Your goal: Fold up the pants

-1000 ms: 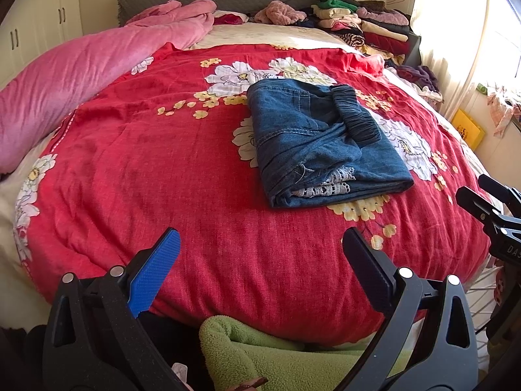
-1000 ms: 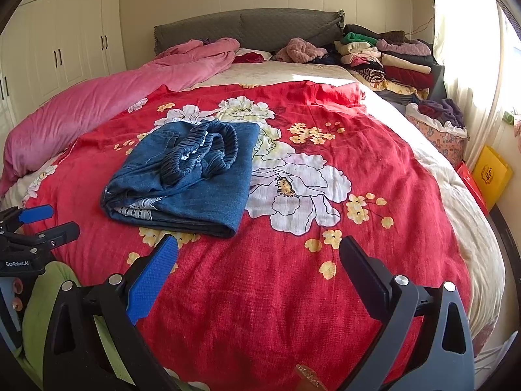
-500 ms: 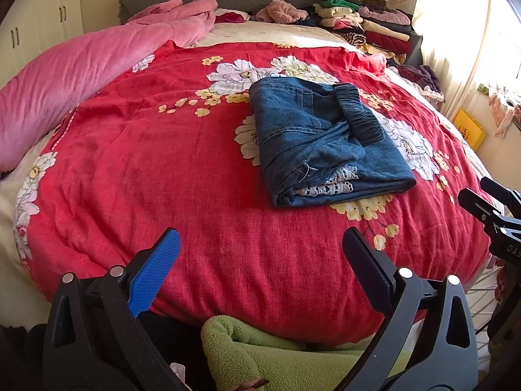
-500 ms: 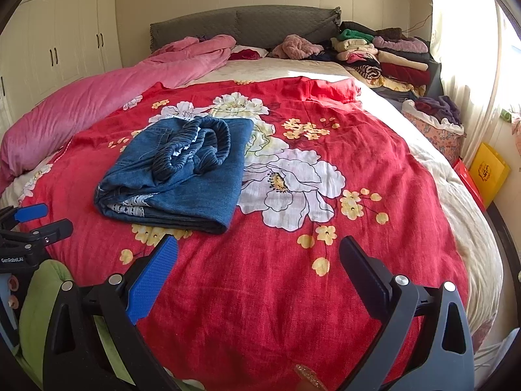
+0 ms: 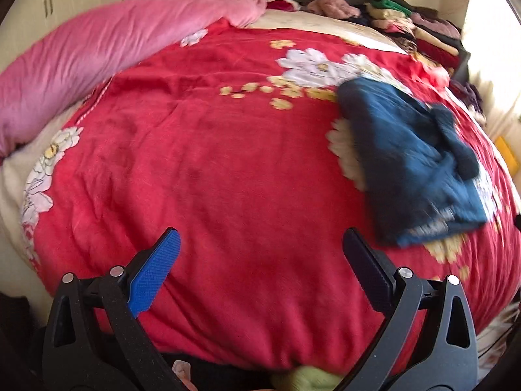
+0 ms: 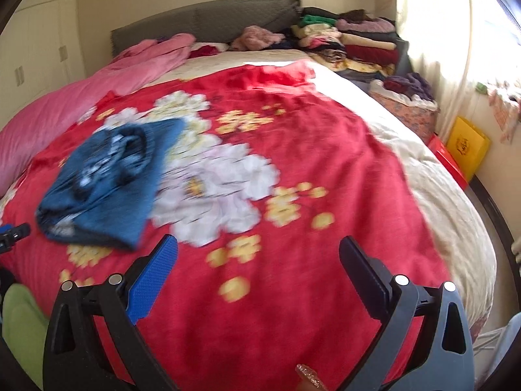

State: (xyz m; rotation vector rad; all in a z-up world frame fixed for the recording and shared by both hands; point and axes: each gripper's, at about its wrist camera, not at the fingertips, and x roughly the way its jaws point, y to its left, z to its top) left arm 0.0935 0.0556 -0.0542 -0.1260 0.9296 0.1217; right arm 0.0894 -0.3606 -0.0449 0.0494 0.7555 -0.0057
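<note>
The blue denim pants (image 5: 410, 166) lie folded in a compact stack on the red floral bedspread (image 5: 228, 169), waistband on top. In the left wrist view they are at the right, blurred by motion. In the right wrist view the pants (image 6: 104, 185) are at the left. My left gripper (image 5: 262, 244) is open and empty, above the bedspread near the foot of the bed, left of the pants. My right gripper (image 6: 259, 249) is open and empty, right of the pants. The tip of the left gripper (image 6: 13, 233) shows at the left edge of the right wrist view.
A pink duvet (image 5: 84, 52) lies along the left side of the bed. Stacks of folded clothes (image 6: 355, 45) sit at the head on the right. A yellow box (image 6: 467, 146) stands on the floor at right. A green cloth (image 6: 22, 329) is at the foot.
Both grippers have swung apart: the left view has turned left so the pants slid right, the right view has turned right so the pants slid left. The pants have not moved.
</note>
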